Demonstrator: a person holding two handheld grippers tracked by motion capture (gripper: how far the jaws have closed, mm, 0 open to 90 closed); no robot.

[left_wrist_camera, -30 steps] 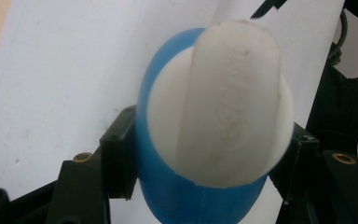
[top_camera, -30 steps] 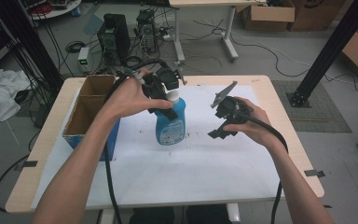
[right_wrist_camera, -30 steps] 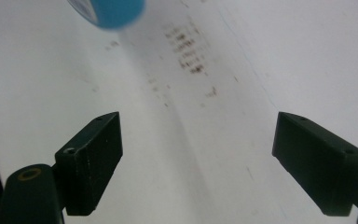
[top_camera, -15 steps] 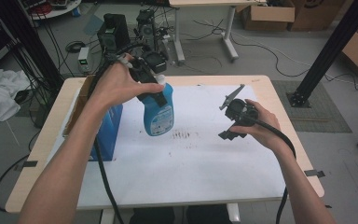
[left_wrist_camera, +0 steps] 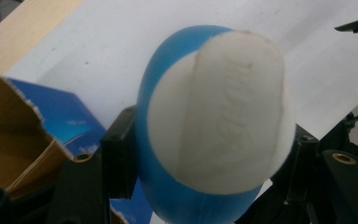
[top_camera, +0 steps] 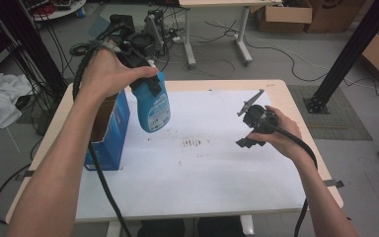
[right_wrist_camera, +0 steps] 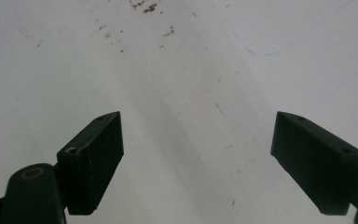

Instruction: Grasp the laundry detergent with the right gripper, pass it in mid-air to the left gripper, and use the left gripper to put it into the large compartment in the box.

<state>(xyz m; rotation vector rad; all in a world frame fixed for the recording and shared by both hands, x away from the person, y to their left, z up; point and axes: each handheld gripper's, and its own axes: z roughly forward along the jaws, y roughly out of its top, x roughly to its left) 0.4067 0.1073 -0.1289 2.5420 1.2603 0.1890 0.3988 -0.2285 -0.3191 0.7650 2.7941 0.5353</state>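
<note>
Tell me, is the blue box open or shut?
Open. In the high view the box shows its brown inside from above, and the left gripper view shows a torn top edge around a brown hollow.

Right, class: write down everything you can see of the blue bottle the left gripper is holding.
The blue bottle looks like glossy plastic, with a pale printed label on its side. Its flat base is a whitish oval with faint raised marks, seen end-on in the left gripper view. It hangs tilted in the air above the white table sheet, beside the open blue cardboard box without touching it. The left gripper has its black jaws clamped on the sides of the upper body.
</note>
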